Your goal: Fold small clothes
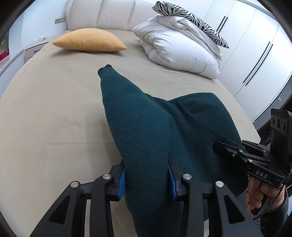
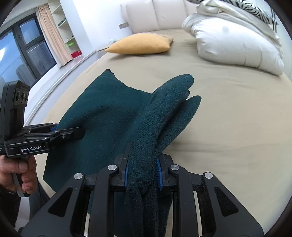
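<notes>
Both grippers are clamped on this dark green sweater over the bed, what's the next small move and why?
Probably lower both together to lay the dark green sweater flat on the bed: left gripper and right gripper each pinch bunched fabric, and it's still draped unevenly.

"DAS" (right hand-held gripper [image 1: 221, 148]) — "GenRobot.AI" left hand-held gripper [image 2: 80, 132].

Zebra pillow [image 2: 255, 11] cut off by frame edge.

The left hand-held gripper [image 1: 146, 179] has its two blue pads [image 1: 122, 184] pressed from both sides onto the dark green sweater [image 1: 146, 131]. The right hand-held gripper [image 2: 142, 171] clamps a bunched part of the same sweater. Both grippers point forward, side by side, each held by a bare hand [image 2: 16, 173] on its handle.
</notes>
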